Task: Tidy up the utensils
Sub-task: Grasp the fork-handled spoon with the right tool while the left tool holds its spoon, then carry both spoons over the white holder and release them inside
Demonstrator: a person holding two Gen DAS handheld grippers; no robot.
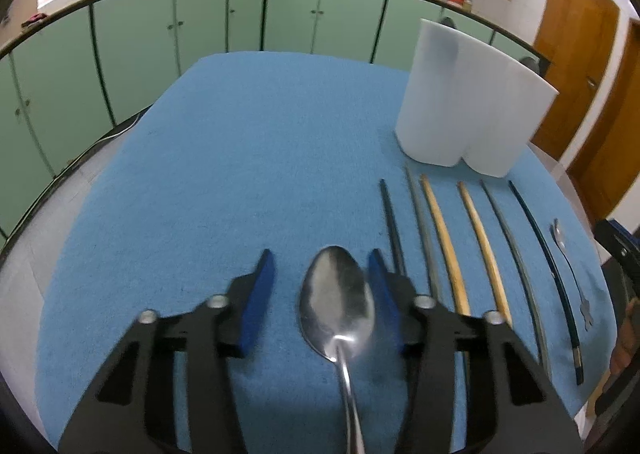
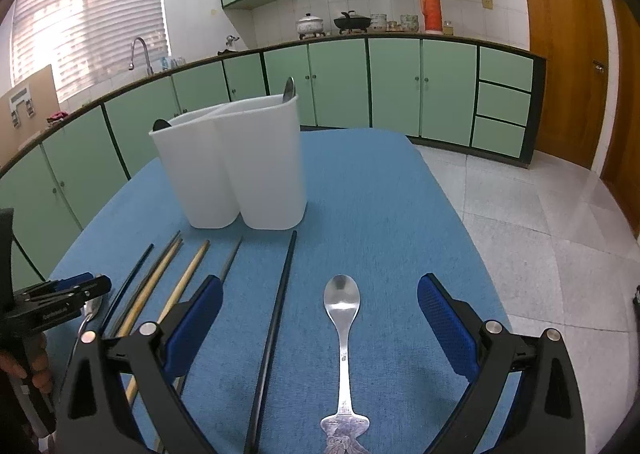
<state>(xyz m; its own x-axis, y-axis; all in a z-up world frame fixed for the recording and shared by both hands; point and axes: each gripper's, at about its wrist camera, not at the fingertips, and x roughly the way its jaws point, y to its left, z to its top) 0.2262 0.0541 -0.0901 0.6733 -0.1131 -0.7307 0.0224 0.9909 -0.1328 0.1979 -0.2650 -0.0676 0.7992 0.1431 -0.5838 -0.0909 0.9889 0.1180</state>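
My left gripper (image 1: 322,278) is open, its blue pads on either side of a large steel spoon (image 1: 338,302) lying on the blue cloth (image 1: 224,158). Several chopsticks (image 1: 444,246) lie in a row to its right, then a small spoon (image 1: 570,270). My right gripper (image 2: 320,314) is open around that small steel spoon (image 2: 344,318), which lies flat with its bowl pointing away. A dark chopstick (image 2: 276,322) lies just left of it. The white divided utensil holder (image 2: 232,166) stands beyond, with two utensils inside; it also shows in the left wrist view (image 1: 468,102).
The left gripper shows at the left edge of the right wrist view (image 2: 60,298). Green kitchen cabinets (image 2: 340,82) and a counter stand behind the table. The table's right edge drops to a tiled floor (image 2: 540,214). A wooden door (image 2: 560,46) is at right.
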